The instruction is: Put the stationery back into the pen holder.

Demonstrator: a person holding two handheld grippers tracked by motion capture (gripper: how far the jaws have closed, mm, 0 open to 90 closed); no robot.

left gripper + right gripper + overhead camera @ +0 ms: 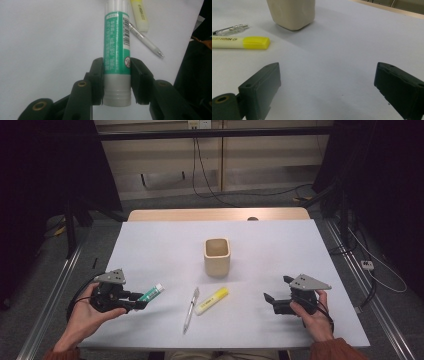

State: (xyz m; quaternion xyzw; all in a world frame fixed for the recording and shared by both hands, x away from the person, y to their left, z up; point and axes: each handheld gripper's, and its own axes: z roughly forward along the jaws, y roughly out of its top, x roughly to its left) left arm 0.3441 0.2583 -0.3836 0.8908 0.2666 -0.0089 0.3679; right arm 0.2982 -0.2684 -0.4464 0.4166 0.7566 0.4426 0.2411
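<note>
A green and white glue stick [117, 50] sits between the jaws of my left gripper [117, 75], whose pads press on its lower end. From above, that gripper [139, 300] is at the table's front left with the glue stick [151, 293] pointing right and away. My right gripper [274, 292] rests at the front right, jaws wide apart over bare table [327, 82]. A clear pen [190, 309] and a yellow highlighter [212, 300] lie between the two grippers. A beige square cup [217, 256] stands upright behind them, mid-table.
The white sheet [280, 245] covers the table, with a wooden strip at its far edge. Cables run over the floor beyond and to the right. Metal rails flank both sides of the table.
</note>
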